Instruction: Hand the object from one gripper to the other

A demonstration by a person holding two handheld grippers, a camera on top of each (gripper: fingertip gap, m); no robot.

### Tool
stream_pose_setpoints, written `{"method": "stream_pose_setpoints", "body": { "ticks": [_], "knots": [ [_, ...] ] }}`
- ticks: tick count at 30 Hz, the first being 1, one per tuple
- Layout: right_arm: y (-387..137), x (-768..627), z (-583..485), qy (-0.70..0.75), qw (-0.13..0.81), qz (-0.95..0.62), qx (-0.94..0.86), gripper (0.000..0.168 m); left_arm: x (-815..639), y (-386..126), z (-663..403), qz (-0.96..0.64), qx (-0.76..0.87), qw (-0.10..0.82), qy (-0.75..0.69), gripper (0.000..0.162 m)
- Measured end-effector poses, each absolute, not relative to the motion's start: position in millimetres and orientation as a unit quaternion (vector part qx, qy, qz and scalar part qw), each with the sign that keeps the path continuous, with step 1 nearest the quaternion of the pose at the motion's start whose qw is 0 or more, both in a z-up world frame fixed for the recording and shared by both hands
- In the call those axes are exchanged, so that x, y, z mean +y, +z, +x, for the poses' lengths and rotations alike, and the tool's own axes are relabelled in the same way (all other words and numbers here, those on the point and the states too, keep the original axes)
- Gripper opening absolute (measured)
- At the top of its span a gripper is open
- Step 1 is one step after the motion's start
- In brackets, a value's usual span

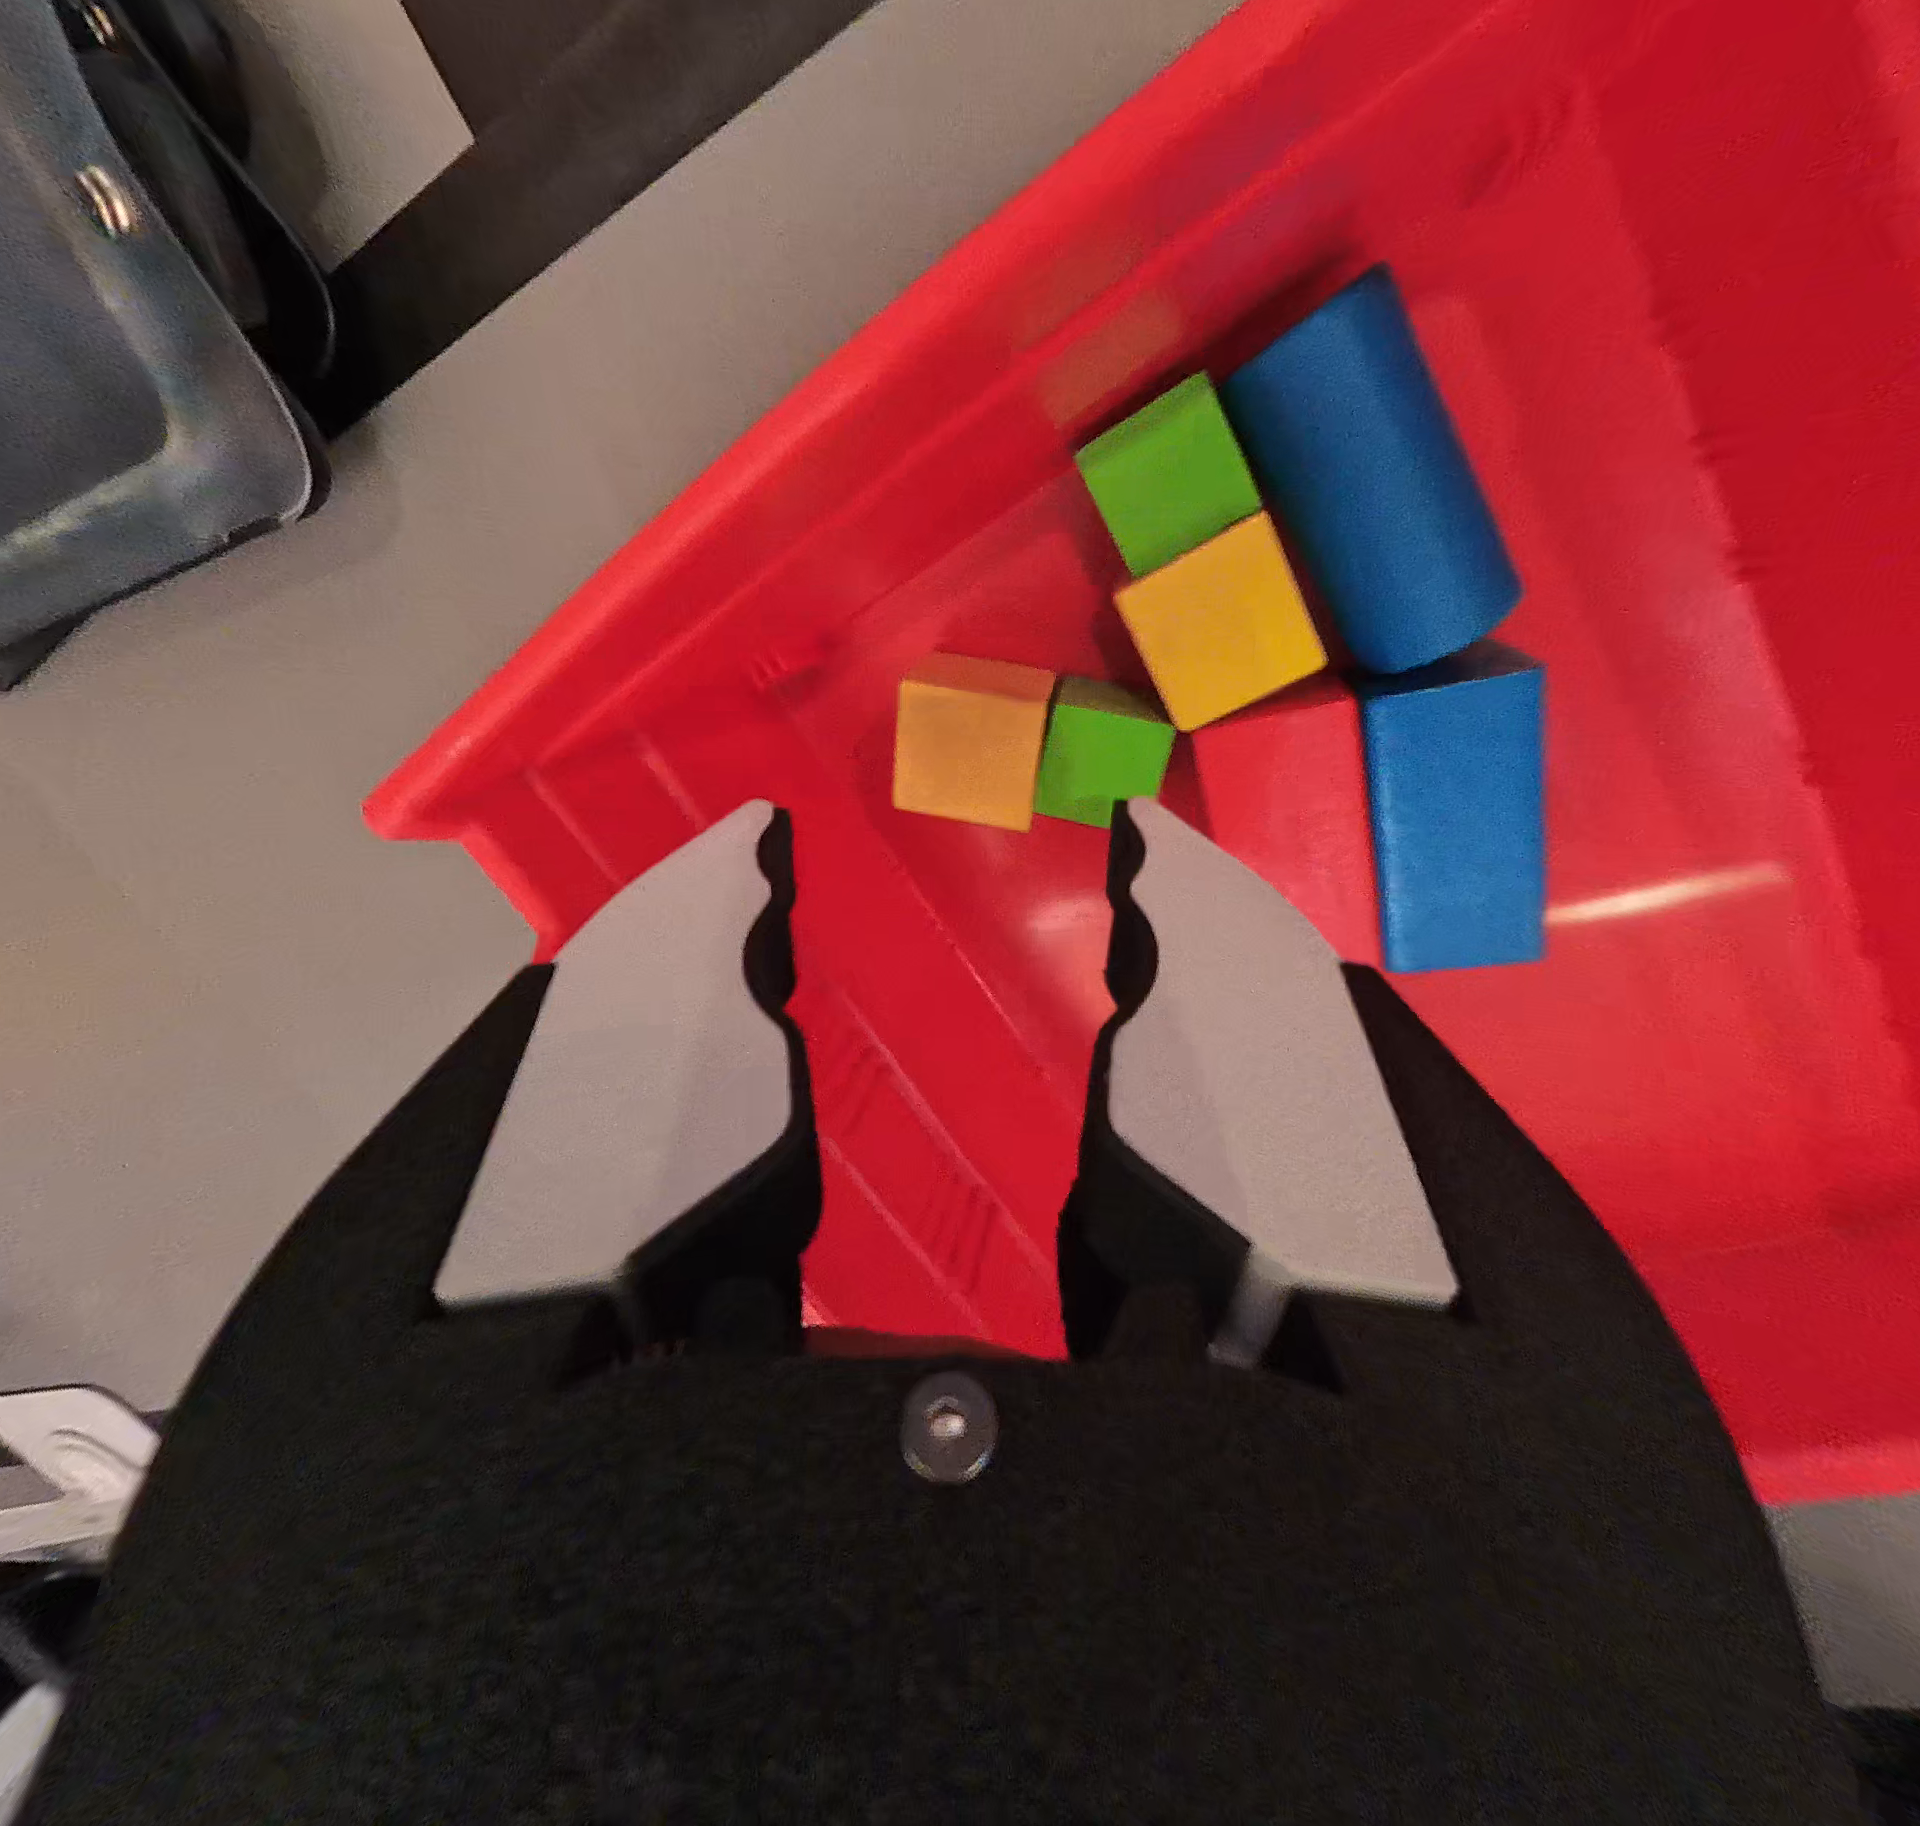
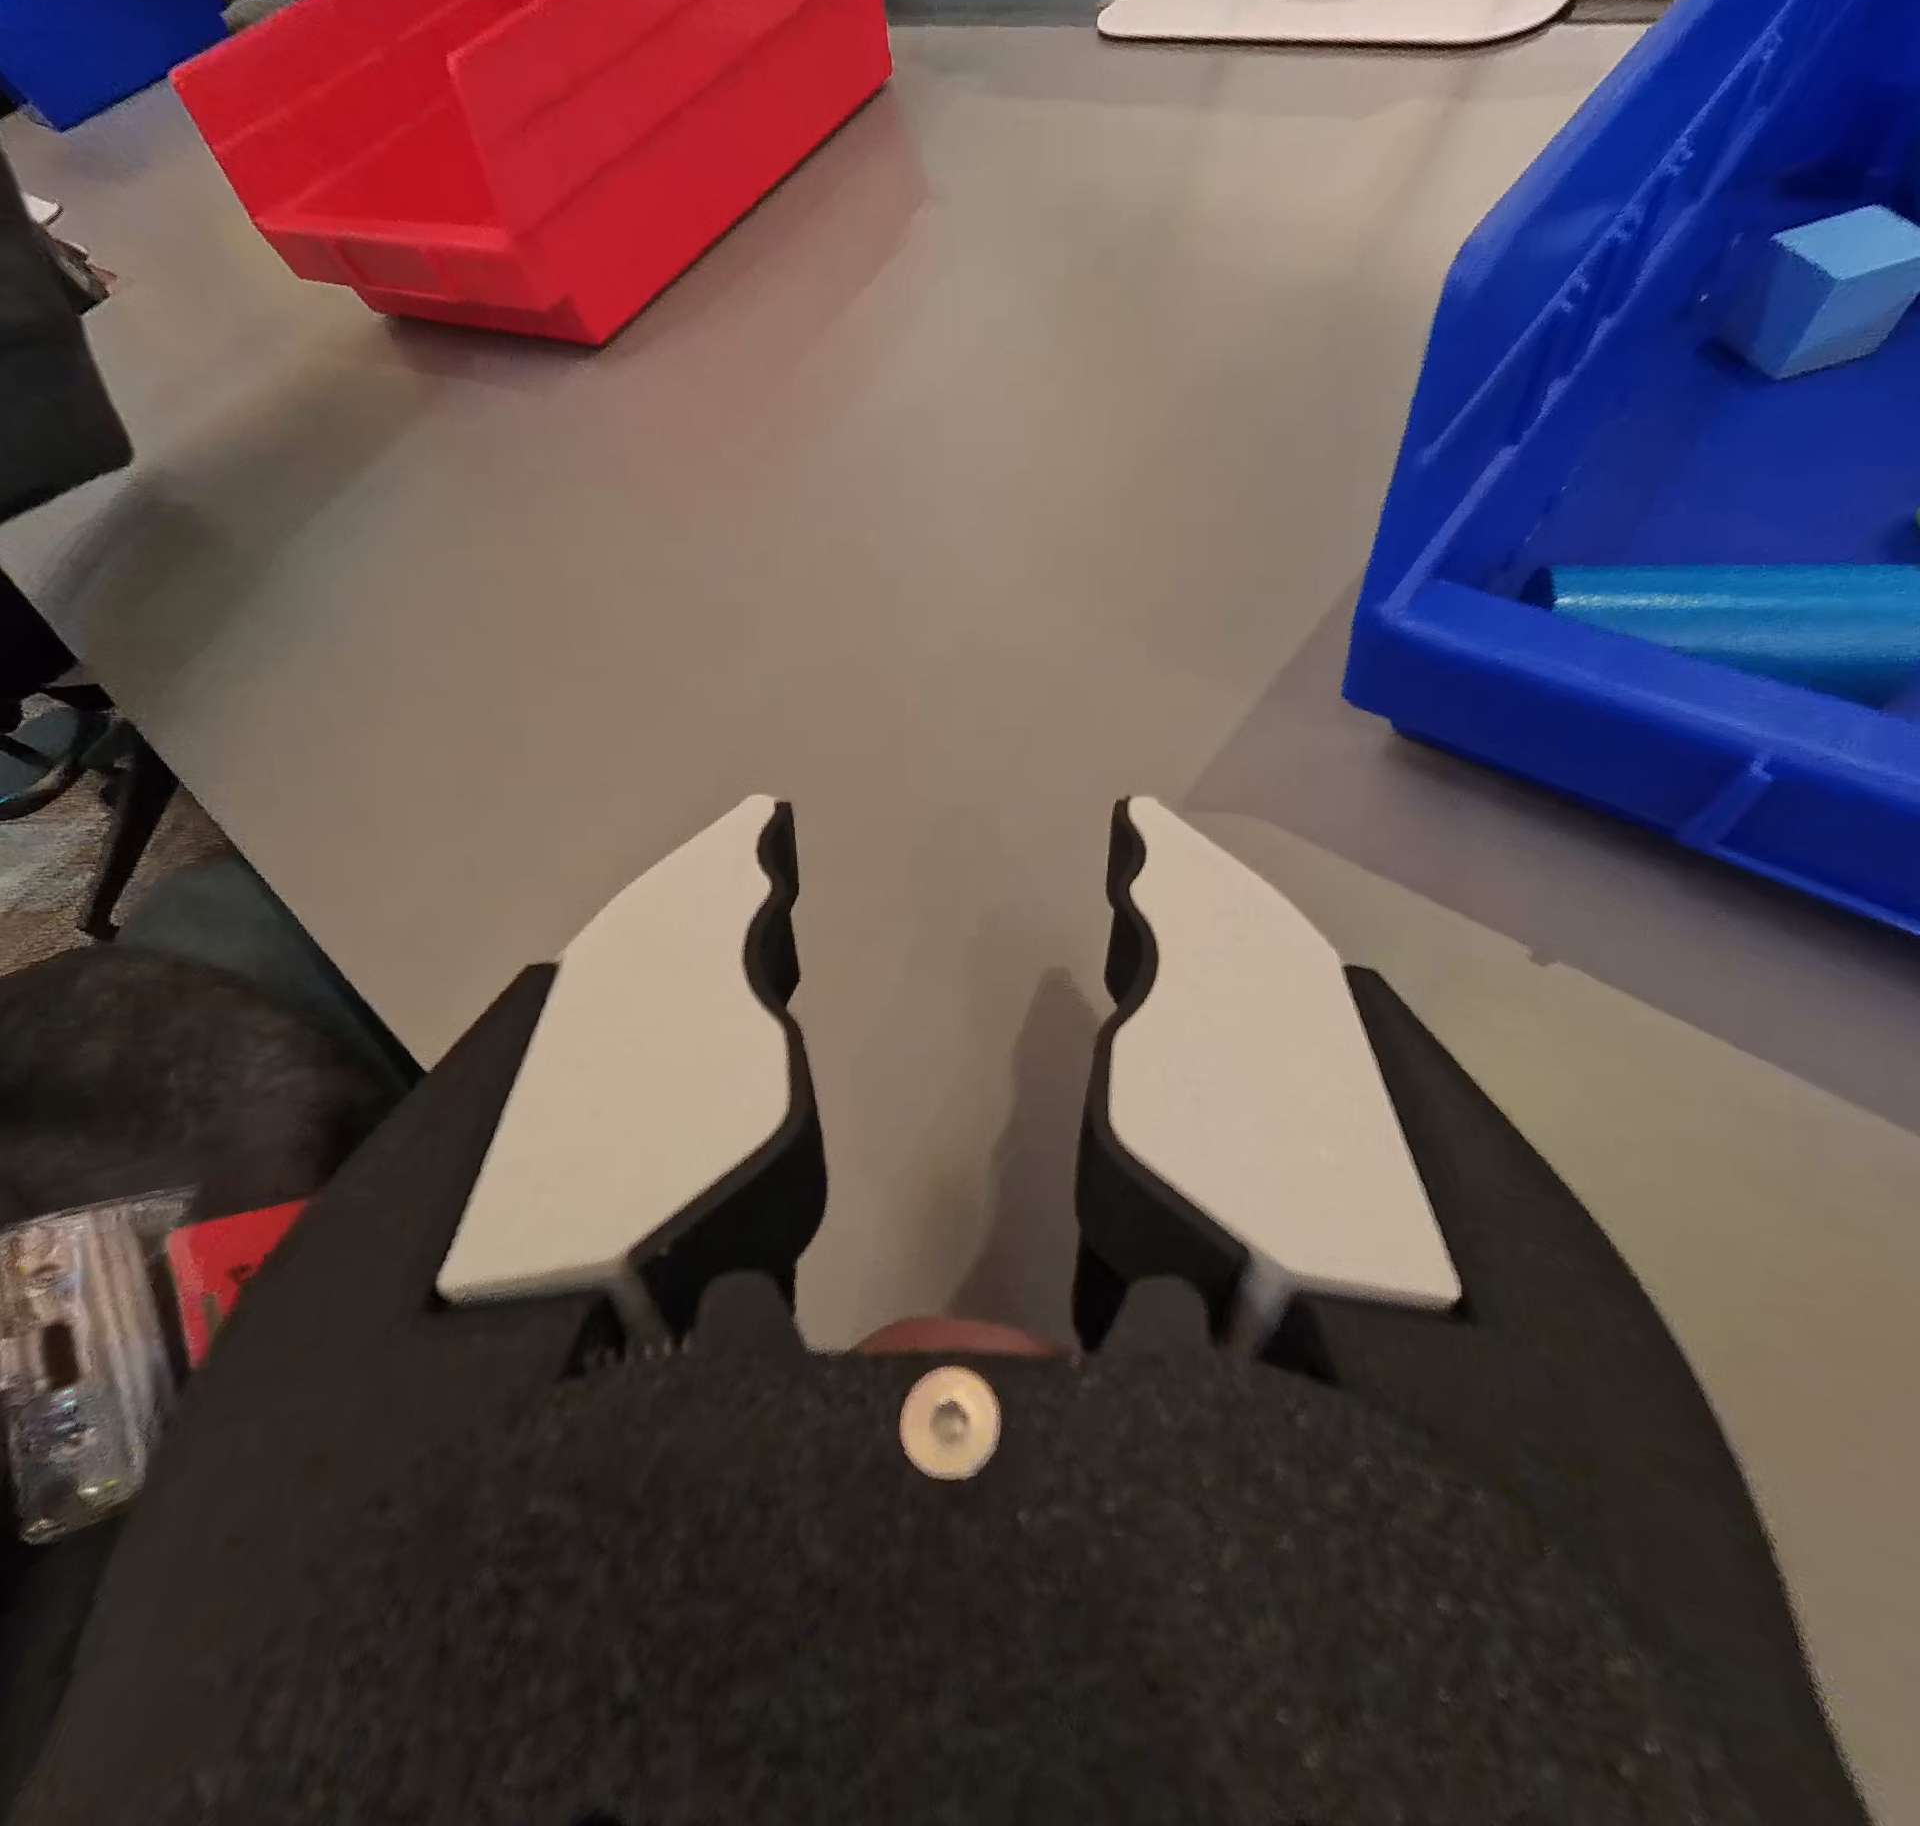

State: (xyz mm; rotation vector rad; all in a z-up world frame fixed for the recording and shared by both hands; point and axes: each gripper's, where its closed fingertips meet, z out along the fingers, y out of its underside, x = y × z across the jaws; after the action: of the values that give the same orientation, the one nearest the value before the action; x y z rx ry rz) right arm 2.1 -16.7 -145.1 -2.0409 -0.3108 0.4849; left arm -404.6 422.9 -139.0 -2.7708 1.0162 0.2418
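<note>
In the left wrist view my left gripper [image 1: 951, 820] is open and empty, pointing down into a red bin [image 1: 1714, 426]. Just beyond its fingertips lie an orange cube [image 1: 966, 748] and a small green cube [image 1: 1101, 753], side by side. Farther in are a yellow cube [image 1: 1221, 623], a green block [image 1: 1169, 472], a blue cylinder [image 1: 1371, 472], a red block [image 1: 1283, 810] and a blue block [image 1: 1460, 810]. In the right wrist view my right gripper [image 2: 951, 815] is open and empty above the grey table [image 2: 831, 529]. The red bin [image 2: 540, 114] stands far left there.
A blue bin [image 2: 1558, 654] at the right holds a light blue block [image 2: 1834, 290] and a blue cylinder [image 2: 1725, 623]. A white mat [image 2: 1351, 0] with a white device lies at the back. A second blue bin [image 2: 104, 20] stands far left. A grey bag [image 1: 114, 405] lies beside the red bin.
</note>
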Motion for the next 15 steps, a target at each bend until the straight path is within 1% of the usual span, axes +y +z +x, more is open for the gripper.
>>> {"method": "stream_pose_setpoints", "body": {
  "ticks": [2,5,8,11,13,14,15],
  "knots": [
    [-147,-16,0,0.205,0.487,-0.839,-0.128,0.057,425,-149,-408,-0.927,0.361,0.07,0.078,0.057],
    [-152,-15,0,0.212,0.476,-0.845,-0.123,0.057,425,-159,-409,-0.918,0.388,0.05,0.061,0.047],
    [-150,-14,-1,0.225,0.479,-0.841,-0.116,0.057,426,-166,-412,-0.907,0.413,0.029,0.079,0.044],
    [-151,-14,-1,0.235,0.475,-0.841,-0.11,0.056,428,-166,-412,-0.903,0.42,0.017,0.093,0.046],
    [-150,-14,-2,0.242,0.475,-0.839,-0.107,0.056,426,-167,-412,-0.903,0.42,0.012,0.087,0.044],
    [-149,-15,-2,0.244,0.476,-0.838,-0.107,0.056,424,-168,-410,-0.905,0.419,0.01,0.077,0.041],
    [-149,-15,-3,0.247,0.476,-0.838,-0.107,0.056,422,-168,-408,-0.907,0.416,0.008,0.065,0.033]
  ]
}}
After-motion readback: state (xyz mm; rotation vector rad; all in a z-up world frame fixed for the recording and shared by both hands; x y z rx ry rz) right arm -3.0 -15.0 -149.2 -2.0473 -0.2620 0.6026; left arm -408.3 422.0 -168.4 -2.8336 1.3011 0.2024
